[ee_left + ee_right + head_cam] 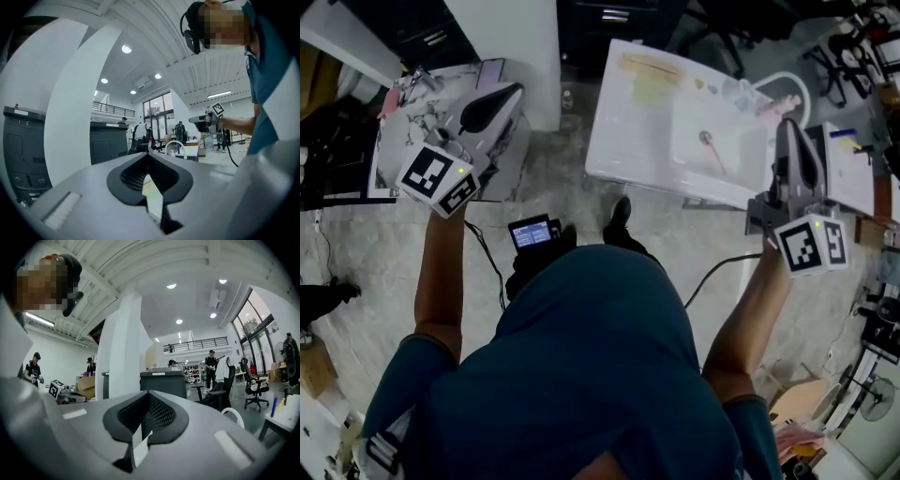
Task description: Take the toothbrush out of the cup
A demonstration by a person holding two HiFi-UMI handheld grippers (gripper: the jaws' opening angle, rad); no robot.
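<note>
- Your left gripper is at ten o'clock in the head view. It is above a marble-patterned surface and its nose aims toward one o'clock. Its marker cube sits at your wrist end.
- In the left gripper view its fingers are closed tip to tip, with nothing between them.
- A white pillar stands at eleven o'clock, just right of that gripper.
- A small lit screen sits at your waist, near the centre of the head view.
- A white surface with a sunken basin lies at one o'clock.
- The toothbrush appears to be the thin pinkish stick lying flat on the basin floor. Its rounded end points to eleven o'clock. It is too small to make out further, and neither gripper touches it.
- A white arched faucet rises at the basin's far right corner.
- Your right gripper is at two o'clock, pointing toward twelve. Its tips are over the basin's right edge, just below the faucet. The toothbrush is off at its nine o'clock.
- In the right gripper view its fingers are shut on each other and hold nothing.
</note>
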